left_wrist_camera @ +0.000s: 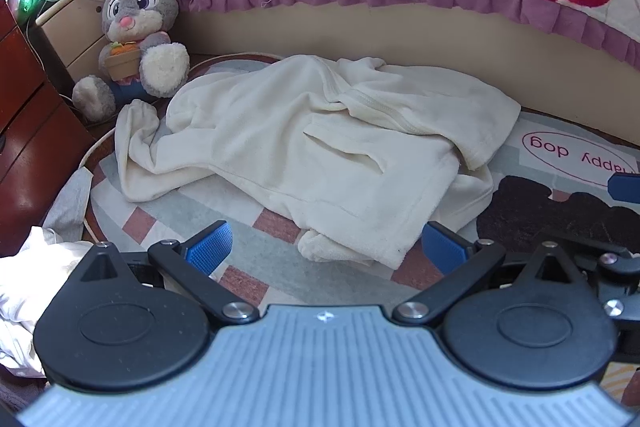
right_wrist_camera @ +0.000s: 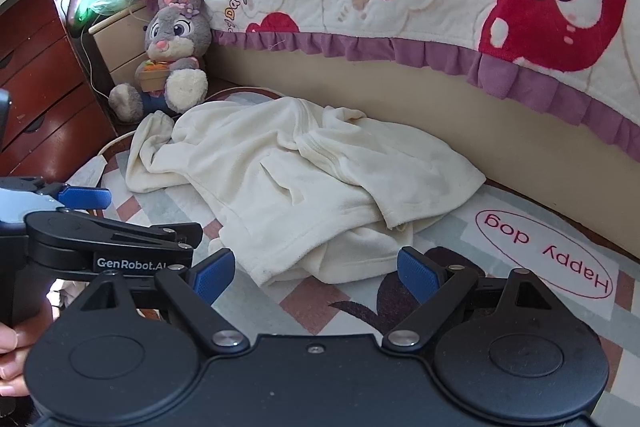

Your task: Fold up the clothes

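- One cream garment [left_wrist_camera: 304, 143] lies crumpled mid-rug [left_wrist_camera: 168, 203], reaching toward its far edge.
- Two grippers: left [left_wrist_camera: 326, 247] and right [right_wrist_camera: 316, 275], both spread apart, empty.
- One plush rabbit [left_wrist_camera: 136, 27] sits at the rug's far-left edge.

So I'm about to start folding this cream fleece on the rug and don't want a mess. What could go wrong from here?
1. The cream fleece garment lies crumpled, with layers overlapping; either open tongs, left or right, may pinch several layers at once.
2. Its far sleeve ends right beside the plush rabbit; pulling could knock the toy over.
3. A white cable runs along the rug edge and might snag.
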Demonstrator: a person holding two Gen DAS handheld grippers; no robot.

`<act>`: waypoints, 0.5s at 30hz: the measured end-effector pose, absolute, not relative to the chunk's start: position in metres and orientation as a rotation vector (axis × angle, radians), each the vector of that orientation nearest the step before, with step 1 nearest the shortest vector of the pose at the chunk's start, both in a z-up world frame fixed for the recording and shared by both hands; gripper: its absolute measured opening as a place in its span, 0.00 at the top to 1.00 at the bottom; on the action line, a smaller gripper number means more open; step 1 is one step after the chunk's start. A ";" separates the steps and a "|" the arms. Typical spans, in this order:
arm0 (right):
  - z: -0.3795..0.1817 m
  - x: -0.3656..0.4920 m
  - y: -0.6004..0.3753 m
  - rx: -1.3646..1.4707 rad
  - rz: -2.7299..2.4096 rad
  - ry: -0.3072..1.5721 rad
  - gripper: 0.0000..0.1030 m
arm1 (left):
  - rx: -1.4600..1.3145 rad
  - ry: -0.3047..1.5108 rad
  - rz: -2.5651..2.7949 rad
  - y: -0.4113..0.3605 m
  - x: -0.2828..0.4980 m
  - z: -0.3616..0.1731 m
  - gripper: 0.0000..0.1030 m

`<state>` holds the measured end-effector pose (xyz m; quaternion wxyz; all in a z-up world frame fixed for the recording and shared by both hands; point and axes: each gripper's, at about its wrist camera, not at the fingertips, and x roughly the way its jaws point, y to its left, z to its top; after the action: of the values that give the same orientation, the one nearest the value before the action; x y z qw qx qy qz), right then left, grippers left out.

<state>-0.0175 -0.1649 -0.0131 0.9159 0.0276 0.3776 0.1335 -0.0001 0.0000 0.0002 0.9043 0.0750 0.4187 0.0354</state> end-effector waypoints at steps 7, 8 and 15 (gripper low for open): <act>-0.016 -0.022 -0.158 0.061 0.275 0.793 0.11 | 0.131 0.871 0.050 -0.002 0.001 0.001 0.00; -0.016 -0.021 -0.163 0.073 0.282 0.793 0.11 | 0.121 0.870 0.050 -0.001 0.000 0.000 0.00; -0.019 -0.023 -0.166 0.079 0.293 0.800 0.11 | 0.130 0.877 0.050 0.002 -0.002 -0.001 0.00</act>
<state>-0.0234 -0.1657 -0.0192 0.9098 0.0382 0.3881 0.1421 -0.0016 0.0019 -0.0010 0.9030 0.0628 0.4243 0.0244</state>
